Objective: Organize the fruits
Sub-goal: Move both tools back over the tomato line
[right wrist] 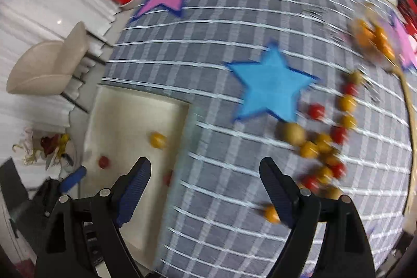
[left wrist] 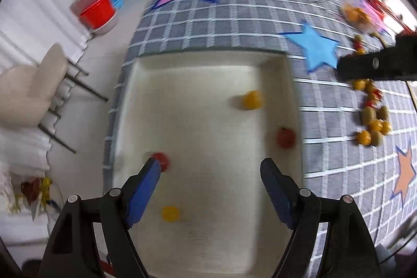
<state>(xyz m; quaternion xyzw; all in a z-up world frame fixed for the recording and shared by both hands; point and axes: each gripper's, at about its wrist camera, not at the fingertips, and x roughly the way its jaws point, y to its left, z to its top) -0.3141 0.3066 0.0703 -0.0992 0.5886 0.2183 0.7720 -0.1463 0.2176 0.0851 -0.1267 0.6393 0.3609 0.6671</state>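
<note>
Cream tray [left wrist: 208,61] lies under my left hand-held gripper [left wrist: 211,168], spread wide and empty; my right hand-held gripper [right wrist: 206,168], equally wide, hangs above scattered fruits [right wrist: 323,145] ahead-right.

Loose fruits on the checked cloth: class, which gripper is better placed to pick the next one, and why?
Right. The right gripper hangs open beside the scattered red and yellow fruits; the left gripper hangs open over the white tray.

Left claw [left wrist: 211,171] and right claw [right wrist: 206,171]: black angular plastic frames, each carrying two tapered fingers faced with ribbed blue pads [left wrist: 143,193]. Round silver screw heads [left wrist: 115,192] mark the finger pivots and outer arms.
</note>
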